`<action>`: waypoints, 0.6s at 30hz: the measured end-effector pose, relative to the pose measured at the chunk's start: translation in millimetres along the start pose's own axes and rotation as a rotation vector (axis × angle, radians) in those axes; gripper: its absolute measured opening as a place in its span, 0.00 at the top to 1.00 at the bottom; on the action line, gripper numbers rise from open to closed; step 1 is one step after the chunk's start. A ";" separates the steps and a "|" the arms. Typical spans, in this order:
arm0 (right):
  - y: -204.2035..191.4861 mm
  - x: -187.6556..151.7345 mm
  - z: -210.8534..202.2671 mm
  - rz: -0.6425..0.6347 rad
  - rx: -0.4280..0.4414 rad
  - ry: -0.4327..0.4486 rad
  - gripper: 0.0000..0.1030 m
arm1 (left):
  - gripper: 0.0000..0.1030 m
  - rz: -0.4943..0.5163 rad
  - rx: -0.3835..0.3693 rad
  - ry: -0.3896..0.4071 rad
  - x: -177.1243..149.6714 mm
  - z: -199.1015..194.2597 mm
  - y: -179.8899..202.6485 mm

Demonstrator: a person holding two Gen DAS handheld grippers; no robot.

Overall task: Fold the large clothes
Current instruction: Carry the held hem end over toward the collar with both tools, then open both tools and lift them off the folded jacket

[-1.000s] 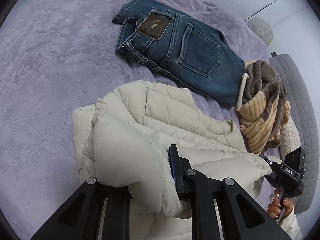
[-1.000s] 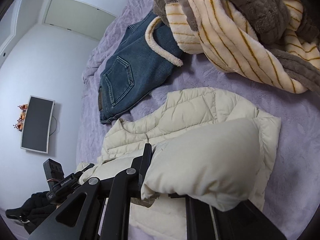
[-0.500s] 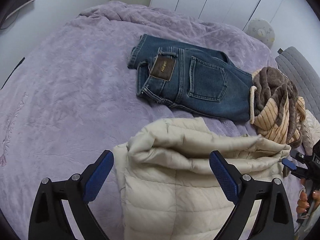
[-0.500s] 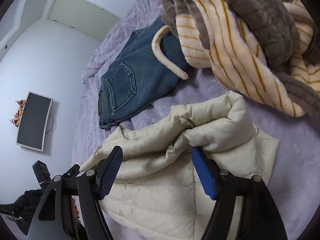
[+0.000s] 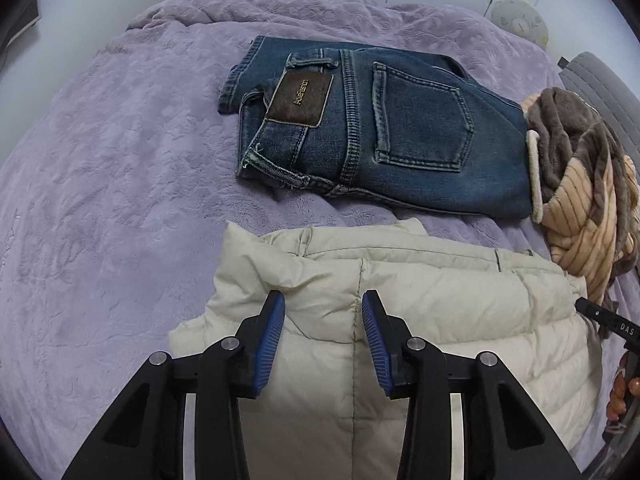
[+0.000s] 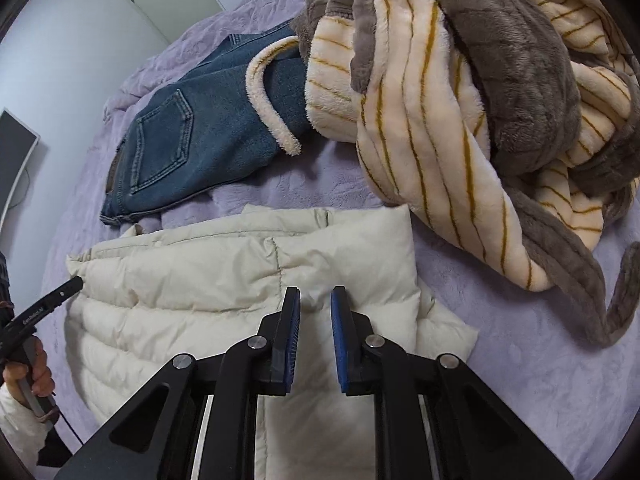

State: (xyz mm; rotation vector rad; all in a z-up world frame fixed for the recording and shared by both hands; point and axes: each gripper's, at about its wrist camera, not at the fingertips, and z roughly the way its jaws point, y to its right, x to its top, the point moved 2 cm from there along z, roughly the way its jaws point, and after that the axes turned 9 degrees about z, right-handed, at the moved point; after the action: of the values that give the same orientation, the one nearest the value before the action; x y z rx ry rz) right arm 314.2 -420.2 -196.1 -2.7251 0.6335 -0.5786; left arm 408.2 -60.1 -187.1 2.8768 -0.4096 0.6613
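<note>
A cream puffer jacket [image 5: 420, 312] lies folded flat on the purple bedspread [image 5: 112, 200]; it also shows in the right wrist view [image 6: 208, 280]. My left gripper [image 5: 323, 312] is open and empty, its blue pads [image 5: 272, 340] hovering over the jacket's left part. My right gripper [image 6: 315, 304] is partly open and empty, just above the jacket's right end; its tip also shows at the right edge of the left wrist view [image 5: 600, 316].
Folded blue jeans [image 5: 372, 128] lie beyond the jacket. A crumpled brown and cream striped fleece garment [image 6: 480, 100] is heaped at the right, overlapping the jeans. A grey headboard [image 5: 600, 80] stands at the far right. A dark monitor [image 6: 12, 160] hangs on the wall.
Both grippers let go of the jacket's folded-over part and opened wide, then narrowed somewhat. The jacket now lies flatter, folded on the bed.
</note>
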 end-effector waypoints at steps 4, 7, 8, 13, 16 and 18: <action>16.2 10.6 27.2 0.066 -0.045 0.004 0.83 | 0.58 -0.034 -0.004 -0.009 2.8 25.3 -4.9; 29.9 14.2 40.3 0.126 -0.046 0.005 0.86 | 0.58 -0.036 -0.017 -0.006 3.5 37.2 -6.6; 33.6 15.3 44.3 0.140 -0.046 0.004 0.86 | 0.58 -0.040 -0.024 -0.003 4.1 39.9 -7.2; 47.1 17.7 58.8 0.183 -0.044 -0.001 0.87 | 0.56 -0.083 -0.062 -0.003 6.2 48.6 -13.7; 44.9 16.9 59.4 0.180 -0.061 0.004 0.87 | 0.56 -0.113 -0.069 -0.009 11.4 45.7 -18.8; 43.4 17.6 55.1 0.180 -0.065 0.005 0.87 | 0.56 -0.139 -0.059 -0.001 16.1 39.1 -25.1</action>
State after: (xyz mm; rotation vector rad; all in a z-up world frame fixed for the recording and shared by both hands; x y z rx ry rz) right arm 337.4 -456.1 -254.4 -2.6888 0.9021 -0.5302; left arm 445.5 -48.4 -216.9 2.8181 -0.2225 0.6130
